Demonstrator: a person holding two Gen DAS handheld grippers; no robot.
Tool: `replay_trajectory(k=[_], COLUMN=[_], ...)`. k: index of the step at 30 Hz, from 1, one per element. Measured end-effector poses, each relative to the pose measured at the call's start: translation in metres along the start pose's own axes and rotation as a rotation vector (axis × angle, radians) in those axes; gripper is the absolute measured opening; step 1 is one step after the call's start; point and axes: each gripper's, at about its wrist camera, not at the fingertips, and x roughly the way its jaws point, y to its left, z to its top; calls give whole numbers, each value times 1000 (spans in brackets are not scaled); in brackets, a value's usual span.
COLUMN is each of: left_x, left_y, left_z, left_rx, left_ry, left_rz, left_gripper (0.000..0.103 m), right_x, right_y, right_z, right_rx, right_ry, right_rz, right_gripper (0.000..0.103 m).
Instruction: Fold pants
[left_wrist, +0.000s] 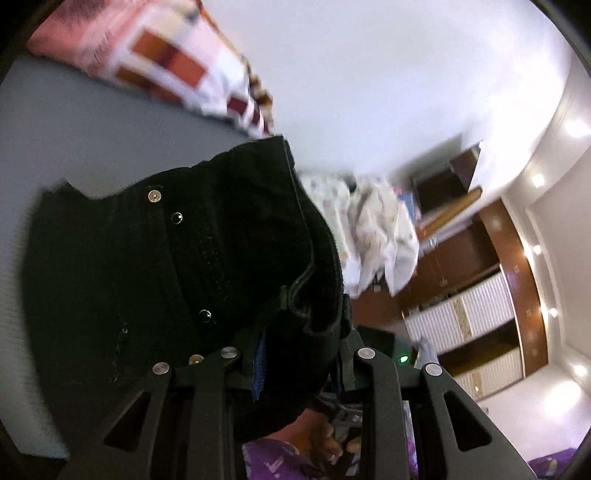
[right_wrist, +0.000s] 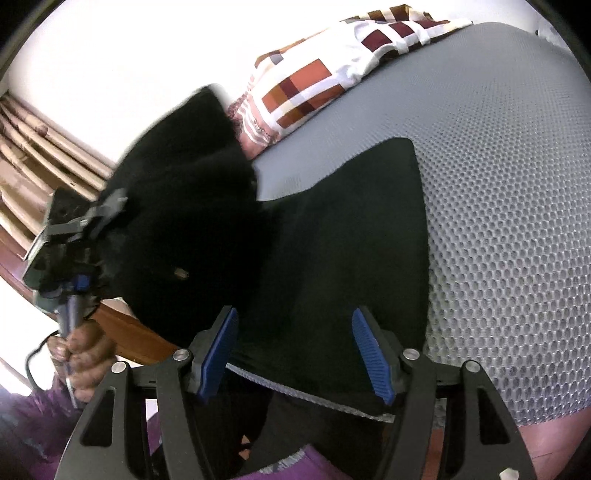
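Note:
Black pants (left_wrist: 155, 266) with metal snaps lie partly on a grey mesh mattress (left_wrist: 74, 122). My left gripper (left_wrist: 295, 350) is shut on the pants' waistband, lifting a bunch of fabric; only a sliver of one blue pad shows. In the right wrist view the pants (right_wrist: 332, 240) spread over the mattress (right_wrist: 498, 221), and the left gripper (right_wrist: 88, 221) holds the raised bunch at left. My right gripper (right_wrist: 295, 354) is open, its blue pads astride the pants' near edge at the mattress edge, holding nothing.
A patchwork pillow (left_wrist: 166, 70) (right_wrist: 314, 85) lies at the mattress's far end. A pile of white bedding (left_wrist: 373, 229), brown wardrobes (left_wrist: 480, 295) and a white wall lie beyond. A wooden bed frame (right_wrist: 122, 325) runs along the left side.

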Motion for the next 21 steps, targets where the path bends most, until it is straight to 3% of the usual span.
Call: replay_trajectory(k=[4, 9, 12, 14, 17, 21], left_x=[42, 68, 80, 85, 81, 60], left_y=[6, 2, -10, -11, -15, -24], left_z=[-7, -5, -8, -6, 1, 13], left_rx=[-3, 23, 75, 55, 11, -8], left_ry=[76, 142, 172, 200, 191, 159], left_rz=[6, 29, 39, 28, -60, -97], left_gripper=[28, 31, 42, 53, 60, 66], right_x=[-5, -5, -8, -9, -12, -25], right_y=[-5, -10, -13, -14, -16, -16], right_z=[-3, -10, -16, -18, -20, -22], right_rx=[-6, -11, -14, -10, -14, -41], right_ry=[-10, -9, -8, -5, 6, 39], right_rz=[25, 41, 47, 49, 40, 12], right_gripper=[61, 61, 61, 61, 61, 61])
